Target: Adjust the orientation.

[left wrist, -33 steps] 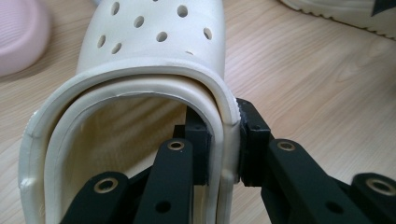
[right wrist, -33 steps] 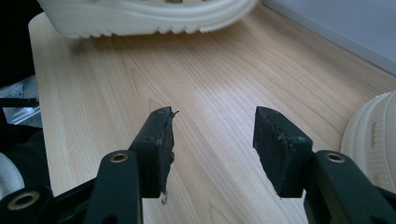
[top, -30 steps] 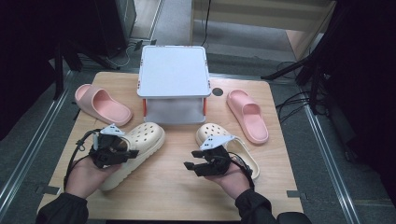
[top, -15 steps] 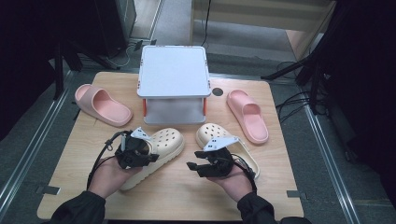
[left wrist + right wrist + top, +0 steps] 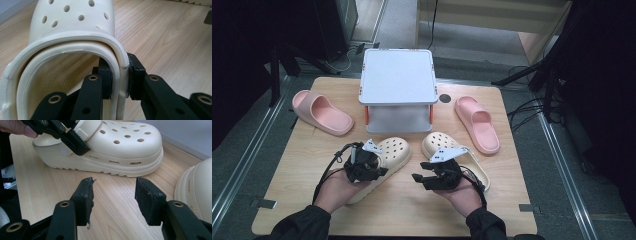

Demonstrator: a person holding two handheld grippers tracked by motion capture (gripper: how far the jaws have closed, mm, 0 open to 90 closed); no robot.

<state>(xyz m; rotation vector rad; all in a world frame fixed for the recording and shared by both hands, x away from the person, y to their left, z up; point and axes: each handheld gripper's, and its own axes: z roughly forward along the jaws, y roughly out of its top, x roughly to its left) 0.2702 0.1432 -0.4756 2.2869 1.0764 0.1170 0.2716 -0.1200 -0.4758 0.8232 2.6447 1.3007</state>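
Now the left tool [image 5: 119, 80] is clamped on the side rim of the cream clog [image 5: 75, 32], just loosening; the right tool [image 5: 113, 195] stands apart over bare tabletop [image 5: 112, 220] beside it.

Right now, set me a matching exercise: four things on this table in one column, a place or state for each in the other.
1. left clog
2. right clog
3. right gripper
4. riser

A. jaws open, nothing between them
B. stands at the table's far middle
C. rim clamped by the left gripper
D. lies untouched beside the right hand

Pairs: 1-C, 2-D, 3-A, 4-B
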